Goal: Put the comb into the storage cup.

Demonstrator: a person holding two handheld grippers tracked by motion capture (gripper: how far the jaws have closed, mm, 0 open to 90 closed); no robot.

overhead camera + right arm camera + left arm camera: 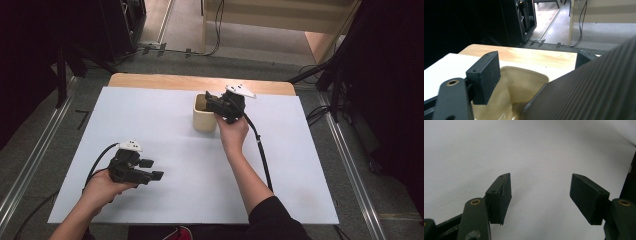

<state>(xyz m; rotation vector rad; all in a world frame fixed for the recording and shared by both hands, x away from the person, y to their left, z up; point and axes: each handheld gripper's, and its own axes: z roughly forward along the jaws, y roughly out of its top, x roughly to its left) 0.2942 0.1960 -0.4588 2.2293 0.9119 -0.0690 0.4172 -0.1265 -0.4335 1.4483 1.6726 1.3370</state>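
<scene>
- The left hand-held gripper (151, 169) sits low near the counter's (165, 145) near-left corner, held in the person's left hand (102, 189), a black cable trailing off toward the near edge.
- In the left gripper view the left hand-held gripper's (540, 197) jaws stand wide apart with nothing between them; bare white counter surface (536, 150) lies beneath.
- The counter carries a white sheet over most of its top, with a strip of pale wood (200, 82) showing along the far edge.
- The right hand (232, 132) reaches to the far middle of the counter and holds the right hand-held gripper (212, 102) at the cup (202, 120).
- The cup is a cream, squarish open-topped container with rounded corners, standing upright near the far edge, a little right of centre.
- In the right gripper view the cup's (524, 85) glossy, pale yellow inside is seen from above; one black jaw is over its rim at the left, while a dark ribbed surface (594, 87) covers the right side.
- Whether the right hand-held gripper's (534, 65) jaws clamp the cup's wall or merely straddle it, I cannot tell.
- Beyond the counter lie grey floor, cables and dark stands (330, 75).
</scene>
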